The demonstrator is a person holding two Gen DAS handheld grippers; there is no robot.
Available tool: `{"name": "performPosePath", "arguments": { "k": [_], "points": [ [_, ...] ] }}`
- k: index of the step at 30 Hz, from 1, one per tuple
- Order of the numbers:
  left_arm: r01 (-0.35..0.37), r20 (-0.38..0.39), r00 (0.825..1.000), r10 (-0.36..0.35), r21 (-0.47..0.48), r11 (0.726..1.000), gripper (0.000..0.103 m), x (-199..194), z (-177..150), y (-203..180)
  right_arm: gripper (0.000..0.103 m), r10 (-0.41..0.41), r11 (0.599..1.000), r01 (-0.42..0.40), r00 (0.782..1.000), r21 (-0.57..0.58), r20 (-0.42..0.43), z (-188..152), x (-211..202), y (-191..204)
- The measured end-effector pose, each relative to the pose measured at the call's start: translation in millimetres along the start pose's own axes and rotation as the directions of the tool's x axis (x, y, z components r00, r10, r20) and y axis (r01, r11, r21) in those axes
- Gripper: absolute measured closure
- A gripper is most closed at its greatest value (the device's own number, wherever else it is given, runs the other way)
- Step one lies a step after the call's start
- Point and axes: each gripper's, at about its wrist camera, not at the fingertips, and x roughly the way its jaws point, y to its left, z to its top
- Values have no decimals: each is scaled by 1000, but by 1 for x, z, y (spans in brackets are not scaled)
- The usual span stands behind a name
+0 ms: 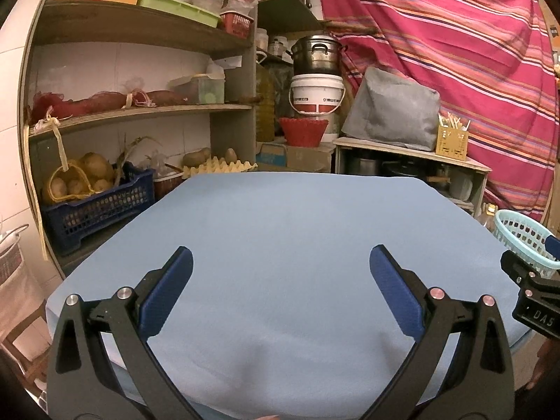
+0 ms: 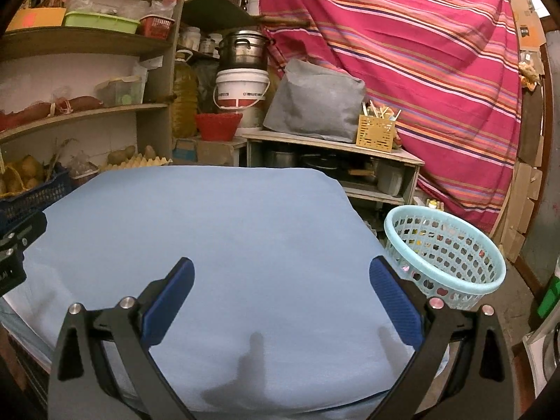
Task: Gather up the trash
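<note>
A table under a light blue cloth (image 1: 280, 217) fills the middle of both views (image 2: 217, 217); I see no loose trash on it. A pale turquoise perforated basket (image 2: 444, 255) stands just off the table's right edge, holding several small colourful items; its rim also shows in the left wrist view (image 1: 525, 238). My left gripper (image 1: 281, 262) is open and empty above the near part of the cloth. My right gripper (image 2: 281, 273) is open and empty above the near right part, its right finger close to the basket.
Wooden shelves (image 1: 140, 112) with crates, potatoes and an egg tray stand at the back left. A low shelf unit (image 2: 332, 147) with a grey bag, a white bucket and a pot stands behind the table. A striped pink cloth (image 2: 402, 52) hangs at right.
</note>
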Motion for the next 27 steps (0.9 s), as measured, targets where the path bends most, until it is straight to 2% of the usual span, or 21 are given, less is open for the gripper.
{"name": "performPosePath", "arguments": {
  "k": [27],
  "points": [
    [30, -50, 998, -27, 56, 998, 5, 12, -6, -17, 5, -28, 1000, 27, 1000, 8, 9, 1, -4, -4]
  ]
}}
